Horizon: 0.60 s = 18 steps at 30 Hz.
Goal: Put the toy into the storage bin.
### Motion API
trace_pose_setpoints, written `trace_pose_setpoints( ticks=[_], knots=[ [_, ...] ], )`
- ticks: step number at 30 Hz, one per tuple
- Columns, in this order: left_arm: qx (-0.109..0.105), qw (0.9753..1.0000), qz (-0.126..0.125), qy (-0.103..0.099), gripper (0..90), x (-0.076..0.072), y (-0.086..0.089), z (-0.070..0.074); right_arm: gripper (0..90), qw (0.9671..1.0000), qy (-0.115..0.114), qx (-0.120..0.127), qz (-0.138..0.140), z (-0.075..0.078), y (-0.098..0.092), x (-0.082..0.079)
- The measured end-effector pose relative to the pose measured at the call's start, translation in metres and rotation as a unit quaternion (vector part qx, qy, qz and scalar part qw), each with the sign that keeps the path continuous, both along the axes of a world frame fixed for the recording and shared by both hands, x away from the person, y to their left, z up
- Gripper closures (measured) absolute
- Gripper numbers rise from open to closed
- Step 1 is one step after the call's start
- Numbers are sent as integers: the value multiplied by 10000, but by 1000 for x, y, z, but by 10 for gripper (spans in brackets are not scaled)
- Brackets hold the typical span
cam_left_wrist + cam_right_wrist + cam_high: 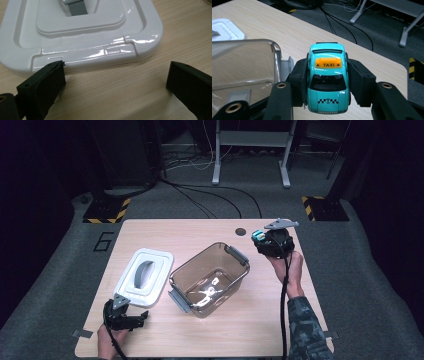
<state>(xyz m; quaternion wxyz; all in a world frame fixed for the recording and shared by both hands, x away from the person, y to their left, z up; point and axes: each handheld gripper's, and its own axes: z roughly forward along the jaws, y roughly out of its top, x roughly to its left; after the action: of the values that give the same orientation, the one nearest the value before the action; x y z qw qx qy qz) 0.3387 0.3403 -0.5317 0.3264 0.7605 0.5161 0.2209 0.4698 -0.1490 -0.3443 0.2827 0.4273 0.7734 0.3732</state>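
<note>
So the right claw (266, 240) was held up over the far right part of the tabletop (210, 335), out past the right end of the clear container (210, 279), with the person's right hand (290, 267) wrapped around it from below and the forearm running in from the near right edge. It was pinching a little teal toy taxi (327, 82) by its sides, one jaw flat against each door, the orange TAXI sign up top and the car's nose pointing away over the far edge of the tabletop. The left claw (131, 320) sat low at the near left corner, aimed at the near edge of the white lid (82, 37), with its jaws spread wide and nothing between them; one jaw tip was just about at the lid's rim, though I couldn't tell if it was actually touching. The container sat in the middle at an angle, looked empty to me apart from glare on the bottom, grey latches on both short ends. The lid lay flat just left of it with its grey handle facing up. Plenty of bare wood along the near side and on the right, and a small dark round spot (241, 231) near the far edge.
</note>
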Motion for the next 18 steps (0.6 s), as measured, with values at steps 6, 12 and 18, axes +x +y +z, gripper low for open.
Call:
trace_pose_setpoints(
  ticks=[6,12,18],
  knots=[
    [0,10000,0,1,16,0,0,0,525,9999,-51,21,110,5,8,2],
    [1,10000,-1,1,16,0,0,0,525,9997,-71,60,243,8,20,5],
    [-2,10000,0,6,16,0,0,0,525,9992,-49,37,386,11,32,7]
  ],
)
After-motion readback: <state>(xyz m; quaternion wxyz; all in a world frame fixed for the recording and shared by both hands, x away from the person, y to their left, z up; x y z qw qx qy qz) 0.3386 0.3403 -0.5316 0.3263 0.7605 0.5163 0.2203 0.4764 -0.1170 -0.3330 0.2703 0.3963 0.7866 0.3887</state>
